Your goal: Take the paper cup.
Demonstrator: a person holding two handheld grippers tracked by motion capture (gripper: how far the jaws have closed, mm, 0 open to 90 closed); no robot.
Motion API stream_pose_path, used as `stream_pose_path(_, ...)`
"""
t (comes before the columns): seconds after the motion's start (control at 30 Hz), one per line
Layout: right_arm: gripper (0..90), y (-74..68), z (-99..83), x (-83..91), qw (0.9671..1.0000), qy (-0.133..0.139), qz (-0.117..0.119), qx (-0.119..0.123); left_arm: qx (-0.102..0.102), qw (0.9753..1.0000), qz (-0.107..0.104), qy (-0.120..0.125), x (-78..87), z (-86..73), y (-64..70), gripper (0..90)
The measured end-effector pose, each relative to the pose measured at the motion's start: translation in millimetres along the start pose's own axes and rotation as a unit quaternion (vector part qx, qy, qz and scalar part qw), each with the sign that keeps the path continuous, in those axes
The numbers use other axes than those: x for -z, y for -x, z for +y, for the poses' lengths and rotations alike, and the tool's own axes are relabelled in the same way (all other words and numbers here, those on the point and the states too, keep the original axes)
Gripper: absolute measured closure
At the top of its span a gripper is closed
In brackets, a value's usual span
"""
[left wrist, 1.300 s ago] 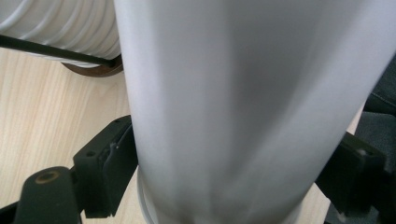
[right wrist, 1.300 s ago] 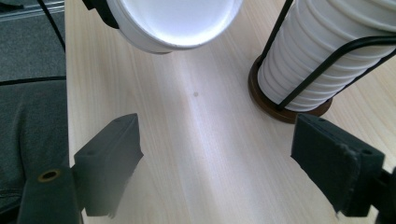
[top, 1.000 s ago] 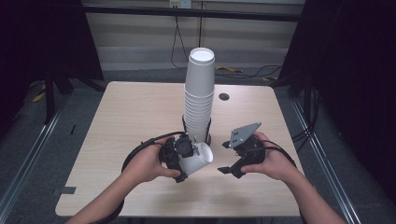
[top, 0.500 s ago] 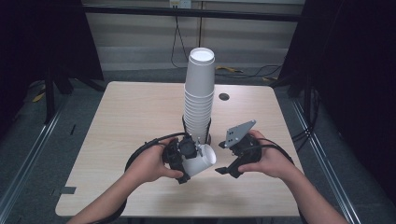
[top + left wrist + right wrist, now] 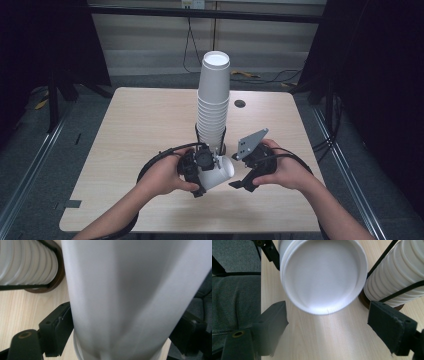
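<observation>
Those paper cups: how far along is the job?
One cup is off the stack and clamped sideways in the left gripper. The right gripper, jaws wide open, faces its closed bottom. It probably grips there next; where the cup ends up can't be told.

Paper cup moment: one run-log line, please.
left gripper: shut on paper cup | right gripper: open, facing cup base | cup stack: upright in holder
</observation>
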State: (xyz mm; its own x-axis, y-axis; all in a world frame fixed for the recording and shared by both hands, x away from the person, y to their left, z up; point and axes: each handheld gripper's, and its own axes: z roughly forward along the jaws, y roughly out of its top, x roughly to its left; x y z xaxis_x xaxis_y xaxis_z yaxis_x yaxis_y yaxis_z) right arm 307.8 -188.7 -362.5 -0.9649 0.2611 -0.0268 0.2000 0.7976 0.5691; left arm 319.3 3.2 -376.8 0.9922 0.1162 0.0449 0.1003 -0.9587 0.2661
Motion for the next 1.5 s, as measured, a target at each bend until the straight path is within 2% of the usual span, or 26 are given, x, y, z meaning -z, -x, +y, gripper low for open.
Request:
stream_pose_path(0.1,15.8,0.5,2.4,0.2,1.0,0.0,0.002,0.004,-0.002,1.0,0.005,-0.006,-1.0,2.0,0.2,15.6)
stream_pose_path(0.17,15.9,0.6,4.4,0.8,1.0,-0.003,0.0,0.006,-0.003,0.9999,0.0,-0.012,-0.3,3.2,0.2,15.6)
stream_pose_path(0.23,15.9,0.8,6.3,1.5,0.9999,-0.006,0.002,0.011,-0.001,0.9999,0.007,-0.011,-0.9,3.8,0.9,15.6)
stream_pose_path(0.27,15.9,0.8,6.9,1.4,0.9999,-0.006,0.005,0.013,-0.041,0.9988,0.022,-0.014,-0.5,5.7,-4.2,15.6)
stream_pose_path(0.3,15.9,0.4,8.0,1.6,0.9998,-0.011,0.003,0.014,-0.041,0.9988,0.022,-0.014,-0.5,5.7,-4.2,15.5)
stream_pose_path(0.33,15.9,0.2,9.0,1.7,0.9997,-0.017,0.003,0.015,-0.01,0.9998,0.008,-0.015,-2.1,4.8,-0.9,15.5)
stream_pose_path(0.47,16.0,-0.8,12.2,0.8,0.9995,-0.024,0.007,0.02,-0.011,0.9997,0.014,-0.018,-3.0,5.6,0.4,15.5)
stream_pose_path(0.5,16.0,-1.1,12.9,0.4,0.9994,-0.025,0.008,0.02,-0.007,0.9998,0.008,-0.014,-3.6,5.3,0.5,15.5)
stream_pose_path(0.63,16.1,-1.7,15.4,-1.2,0.9994,-0.024,0.008,0.024,-0.009,0.9999,0.004,-0.013,-4.0,5.8,0.8,15.4)
stream_pose_path(0.7,16.3,-1.9,16.6,-1.4,0.9995,-0.02,0.008,0.023,-0.01,0.9999,0.009,-0.01,-4.3,5.6,1.4,15.4)
stream_pose_path(0.73,16.6,-1.9,17.1,-1.3,0.9995,-0.018,0.009,0.024,-0.014,0.9998,0.01,-0.01,-4.0,5.7,0.6,15.4)
stream_pose_path(0.77,16.9,-2.0,17.4,-1.2,0.9995,-0.017,0.009,0.023,-0.041,0.999,0.015,-0.012,-3.0,7.0,-3.0,15.4)
stream_pose_path(0.8,17.6,-2.4,17.6,-1.0,0.9996,-0.016,0.009,0.022,-0.014,0.9998,0.008,-0.007,-3.4,5.7,0.6,15.4)
stream_pose_path(1.17,18.9,-2.4,20.4,1.2,0.9997,-0.002,0.014,0.02,-0.017,0.9998,0.013,-0.006,-4.2,7.4,1.8,15.4)
stream_pose_path(1.2,18.9,-2.8,20.5,0.8,0.9997,-0.002,0.013,0.02,-0.047,0.9988,0.012,-0.011,-2.2,9.4,-3.3,15.5)
stream_pose_path(1.23,18.9,-2.8,20.5,0.4,0.9998,-0.001,0.014,0.017,-0.03,0.9994,0.014,-0.006,-2.1,8.8,-0.8,15.4)
stream_pose_path(1.27,19.0,-2.9,20.5,-0.2,0.9998,0.0,0.013,0.016,-0.046,0.9988,0.013,-0.009,-1.8,9.8,-3.0,15.4)
stream_pose_path(1.33,20.5,-2.9,20.5,-0.6,0.9997,0.002,0.016,0.017,-0.048,0.9987,0.014,-0.01,-1.3,10.4,-2.6,15.4)
stream_pose_path(1.37,20.6,-2.9,20.6,-0.7,0.9997,0.005,0.018,0.015,-0.056,0.9982,0.019,-0.013,-0.9,11.0,-2.6,15.4)
stream_pose_path(1.4,20.6,-2.6,20.7,-0.9,0.9997,0.008,0.018,0.016,-0.02,0.9997,0.009,-0.007,-2.5,9.4,1.8,15.4)
stream_pose_path(1.5,20.9,-2.9,21.4,-1.5,0.9997,0.007,0.017,0.014,-0.024,0.9996,0.012,-0.006,-3.1,9.9,1.8,15.4)
